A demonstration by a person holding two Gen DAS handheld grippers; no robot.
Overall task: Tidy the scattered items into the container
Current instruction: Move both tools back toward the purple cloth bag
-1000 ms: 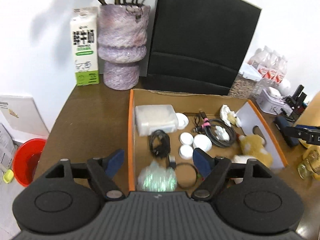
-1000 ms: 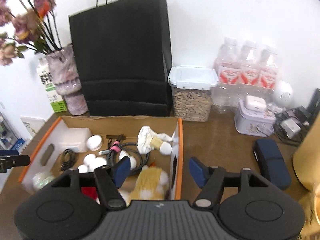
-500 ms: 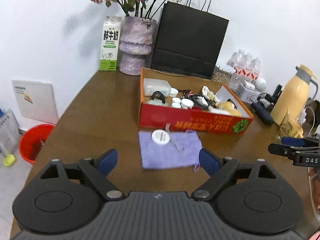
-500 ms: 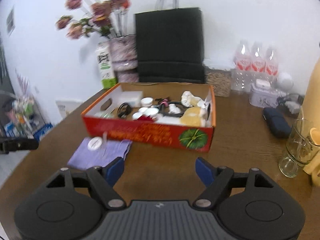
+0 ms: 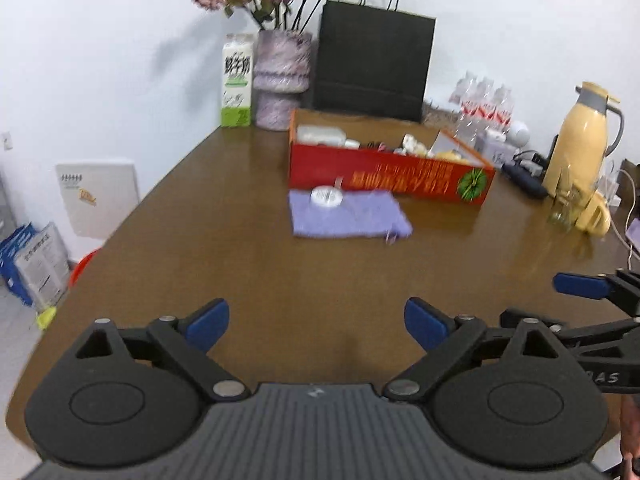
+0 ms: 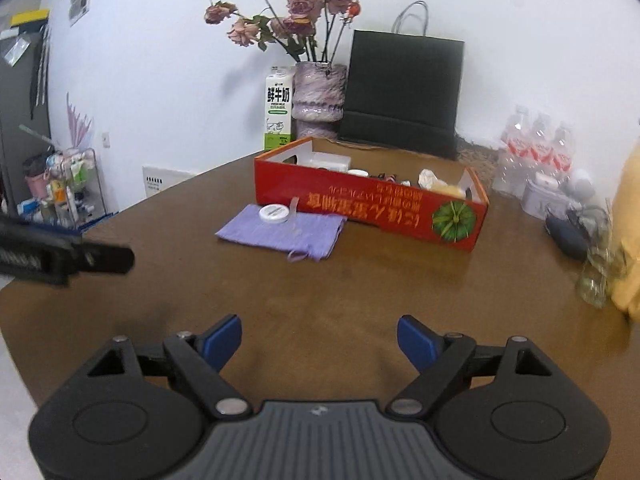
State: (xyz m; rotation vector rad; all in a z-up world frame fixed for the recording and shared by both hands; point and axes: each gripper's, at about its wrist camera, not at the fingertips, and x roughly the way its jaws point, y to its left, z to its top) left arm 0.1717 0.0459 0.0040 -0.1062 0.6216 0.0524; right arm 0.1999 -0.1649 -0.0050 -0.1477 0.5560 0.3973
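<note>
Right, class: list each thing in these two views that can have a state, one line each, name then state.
Left tool: opening, nothing between its fingers.
Right tool: opening, nothing between its fingers.
Box: open-topped, holding items.
Cloth: flat on the table, outside the box.
White lid: lying on the cloth.
Black bag: upright behind the box.
Milk carton: upright.
Vase: upright, holding flowers.

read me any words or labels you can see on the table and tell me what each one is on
"鲜牛奶", with "FRESH MILK" beneath: milk carton.
"AS", the rest cut off: black body of the right claw.
Yellow characters on the red box: upside down, blurred, unreadable.
Water bottle labels: too small.
Round white lid: too small.
</note>
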